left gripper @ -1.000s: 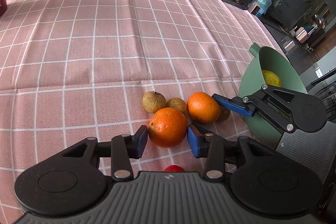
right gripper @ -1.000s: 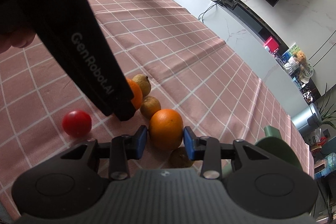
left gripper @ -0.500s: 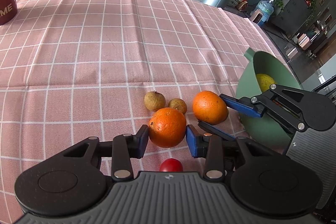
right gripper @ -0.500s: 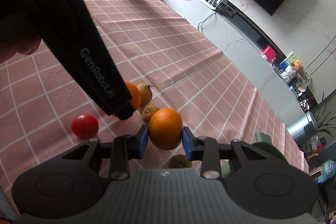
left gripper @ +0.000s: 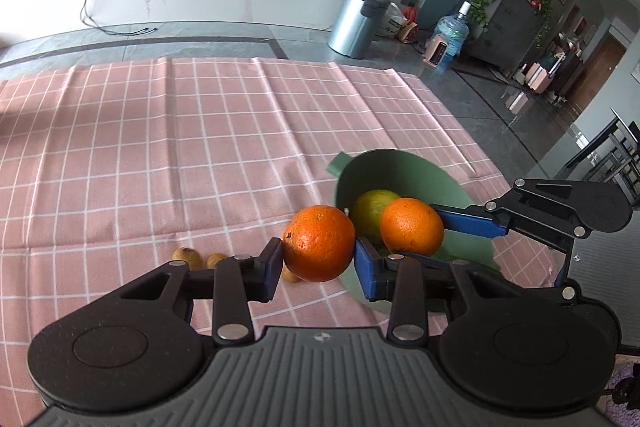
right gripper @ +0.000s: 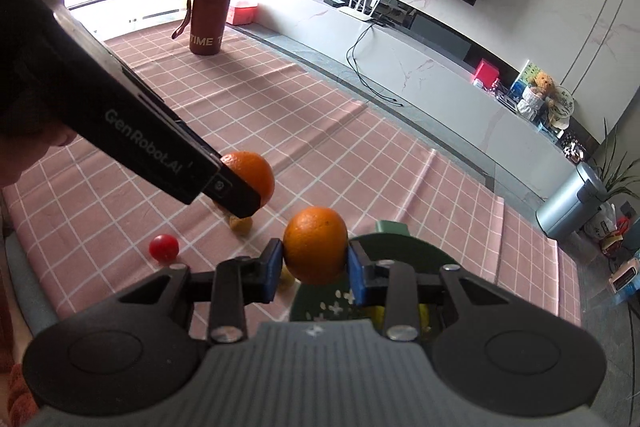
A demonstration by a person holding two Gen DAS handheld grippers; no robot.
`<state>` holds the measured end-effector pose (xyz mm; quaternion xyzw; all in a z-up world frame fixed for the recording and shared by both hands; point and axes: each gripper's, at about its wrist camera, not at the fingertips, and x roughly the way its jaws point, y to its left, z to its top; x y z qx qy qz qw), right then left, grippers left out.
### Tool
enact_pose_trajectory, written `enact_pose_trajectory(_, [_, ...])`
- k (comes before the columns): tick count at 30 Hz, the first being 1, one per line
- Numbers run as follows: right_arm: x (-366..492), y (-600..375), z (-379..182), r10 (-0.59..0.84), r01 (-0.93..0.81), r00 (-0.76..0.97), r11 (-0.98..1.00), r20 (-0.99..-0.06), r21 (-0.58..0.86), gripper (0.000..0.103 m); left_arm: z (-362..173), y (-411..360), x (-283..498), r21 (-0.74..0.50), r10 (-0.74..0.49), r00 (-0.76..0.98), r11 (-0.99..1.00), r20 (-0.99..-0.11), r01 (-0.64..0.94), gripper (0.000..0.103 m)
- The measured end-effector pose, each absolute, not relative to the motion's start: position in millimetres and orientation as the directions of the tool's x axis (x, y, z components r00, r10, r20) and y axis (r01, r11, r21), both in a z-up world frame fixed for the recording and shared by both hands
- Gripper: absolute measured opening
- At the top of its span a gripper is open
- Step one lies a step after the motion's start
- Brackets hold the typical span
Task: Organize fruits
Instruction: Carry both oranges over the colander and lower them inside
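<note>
Both round oranges now up off pink checked cloth (left gripper: pixel 168 155); a second ago both sat on it. Left gripper (left gripper: pixel 316 259) squeezes one round orange (left gripper: pixel 319 243) tight, just left of green plastic bowl (left gripper: pixel 404 171). Right gripper (right gripper: pixel 314 265) squeezes other round orange (right gripper: pixel 315 251) tight, over bowl's near rim. Yellow-green fruit (left gripper: pixel 370 207) lies inside bowl. Small red tomato (right gripper: pixel 163 248) and little brown fruits (left gripper: pixel 187 257) lie on cloth, left of bowl.

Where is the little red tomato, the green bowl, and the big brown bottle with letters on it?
red tomato (right gripper: pixel 163 247), right wrist view, middle of its round skin.
green bowl (left gripper: pixel 404 174), left wrist view, bare inside wall below the far rim.
brown bottle (right gripper: pixel 208 17), right wrist view, middle of its upright body.
</note>
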<state>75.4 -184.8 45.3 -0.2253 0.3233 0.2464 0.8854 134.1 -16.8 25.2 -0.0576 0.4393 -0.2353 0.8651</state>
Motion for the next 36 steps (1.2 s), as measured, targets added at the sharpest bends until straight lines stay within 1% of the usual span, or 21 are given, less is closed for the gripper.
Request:
enact_pose_trajectory(4, [72.2,-222.2,54.7,0.232,-0.542,0.665,0.803,-0.71,-0.246,0.031,24.5,-57.0,136.9,-0.274,-0.469,0.47,0.863,-0.748,0.424,0.043])
enact_pose_trajectory(9, [73.6,-270.5,51.1,0.162,-0.476,0.64,0.851,-0.751,-0.223,0.031,14.7,-99.0,144.6,-0.258,-0.471,0.415,0.843,-0.779,0.472,0.043])
enact_pose_trajectory(13, [83.4,-296.1,41.1,0.135,-0.453,0.597,0.87,-0.791,-0.194,0.031,2.5,-125.0,145.1,-0.198,-0.422,0.378,0.84,-0.824,0.506,0.043])
enact_pose_trajectory(17, [94.7,-306.9,28.4,0.121,-0.469,0.56,0.862,-0.82,-0.193,0.031,-9.4,-139.1,149.3,-0.16,-0.385,0.336,0.827,-0.859,0.539,0.043])
enact_pose_trajectory(21, [109.1,-311.4,13.3,0.13,-0.506,0.502,0.846,-0.855,-0.168,0.031,-15.3,-146.0,151.7,-0.119,-0.35,0.311,0.811,-0.884,0.573,0.043])
enact_pose_trajectory(27, [122.7,-308.6,5.9,0.148,-0.565,0.457,0.81,-0.877,-0.157,0.031,-19.0,-156.2,156.3,-0.082,-0.321,0.29,0.786,-0.902,0.613,0.043])
enact_pose_trajectory(30, [126.5,-309.6,3.3,0.173,-0.582,0.431,0.804,-0.886,-0.126,0.03,-23.3,-159.1,158.0,-0.066,-0.304,0.284,0.78,-0.91,0.622,0.043])
enact_pose_trajectory(36, [135.0,-311.8,-0.4,0.227,-0.603,0.375,0.797,-0.899,-0.05,0.03,-27.1,-156.8,164.6,-0.087,-0.31,0.259,0.777,-0.915,0.623,0.043])
